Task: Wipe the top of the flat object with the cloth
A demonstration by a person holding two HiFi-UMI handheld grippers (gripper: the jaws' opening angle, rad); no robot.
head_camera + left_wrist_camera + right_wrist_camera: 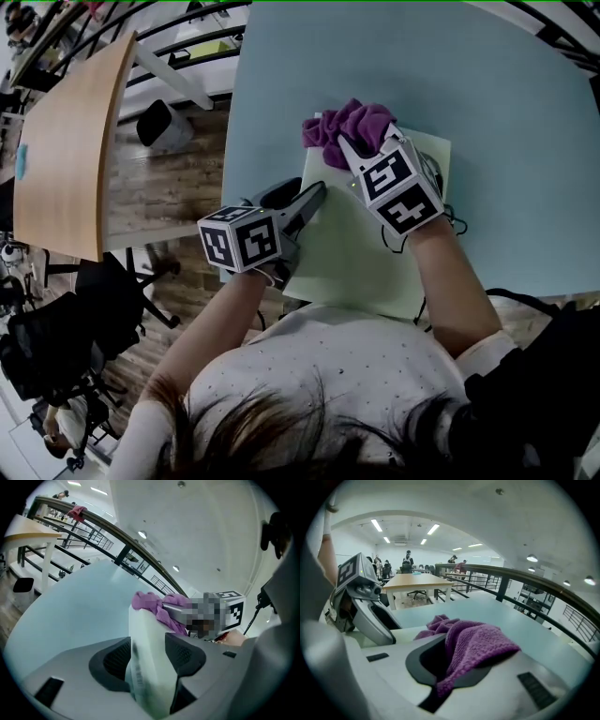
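A pale green flat object (366, 253) lies on the light blue table (497, 112), close to the person. My left gripper (314, 194) reaches in at its left edge. In the left gripper view that thick pale edge (150, 677) fills the gap between the jaws and both pads rest against it. My right gripper (343, 147) is over the flat object's far left corner, shut on a bunched purple cloth (352, 122). The cloth (476, 641) spills out of the jaws and touches the pale surface. From the left gripper view the cloth (149, 603) shows just beyond the far end of the flat object.
A wooden table (66, 150) stands to the left across a strip of wood floor, with dark office chairs (56, 347) beside it. A thin black cable (448, 223) lies along the flat object's right side. A dark railing (520, 581) runs behind the blue table.
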